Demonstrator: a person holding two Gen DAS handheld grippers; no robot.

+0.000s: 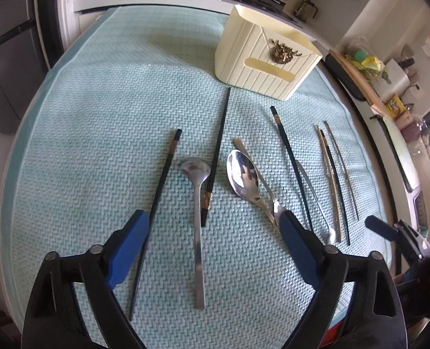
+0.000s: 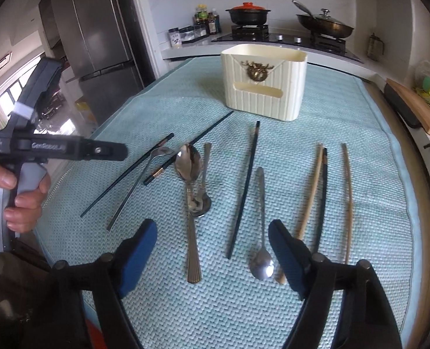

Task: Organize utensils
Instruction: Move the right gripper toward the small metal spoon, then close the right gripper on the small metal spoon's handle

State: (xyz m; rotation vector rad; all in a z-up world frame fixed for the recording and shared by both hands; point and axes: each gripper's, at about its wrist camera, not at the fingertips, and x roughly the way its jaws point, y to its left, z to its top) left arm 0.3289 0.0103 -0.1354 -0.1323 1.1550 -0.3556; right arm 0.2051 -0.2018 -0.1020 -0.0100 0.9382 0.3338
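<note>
- We see a kitchen, with a steel fridge (image 2: 104,37) standing tall at the left
- Behind the table runs a white counter (image 2: 185,51) with a gas hob (image 2: 273,36), a red-lidded pot (image 2: 248,13) and a lidded pan (image 2: 325,24)
- Spice jars (image 2: 185,33) line the counter
- Daylight comes through a window (image 2: 14,93) at far left

Left gripper (image 1: 213,224) and right gripper (image 2: 213,232) both angled downward, jaws apart, nothing between; hand (image 2: 11,195) grips left handle.
</note>
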